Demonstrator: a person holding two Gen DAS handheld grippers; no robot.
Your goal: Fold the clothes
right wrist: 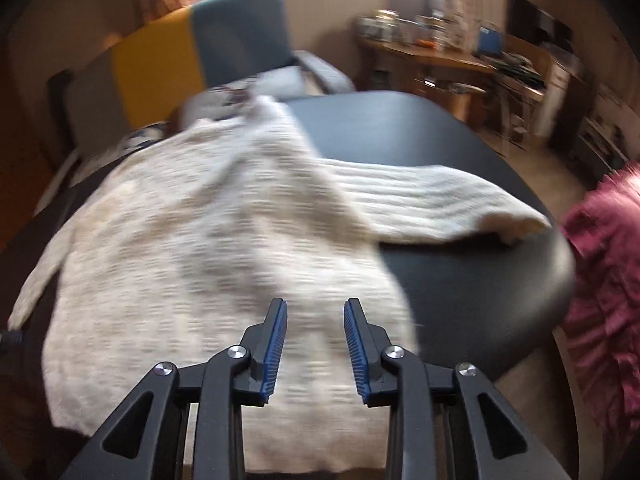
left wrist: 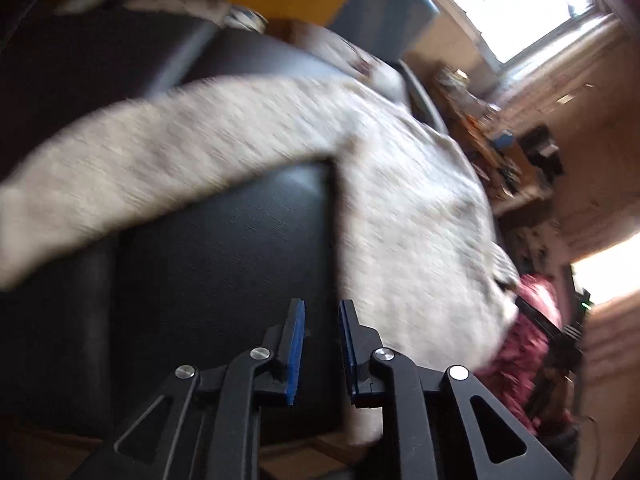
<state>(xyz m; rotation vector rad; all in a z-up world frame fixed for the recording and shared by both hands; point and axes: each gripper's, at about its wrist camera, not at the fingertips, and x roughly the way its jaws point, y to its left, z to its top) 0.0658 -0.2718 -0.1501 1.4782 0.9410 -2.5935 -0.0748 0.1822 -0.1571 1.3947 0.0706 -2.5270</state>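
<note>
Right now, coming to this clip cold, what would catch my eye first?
A cream knit sweater sprawls across the dark table, one sleeve stretched out to the right toward the table's edge. Both tools, left and right, hang open with nothing between their blue pads. A pink garment sits beyond the table's right edge, and a yellow and blue chair stands behind.

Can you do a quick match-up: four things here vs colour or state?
Things:
1. sweater
2. table
3. right gripper
4. ruffled cloth

Colour or state:
a. black
b. open, holding nothing
c. cream knit, one sleeve stretched out sideways
d. pink-red

Pairs: 1-c, 2-a, 3-b, 4-d
</note>
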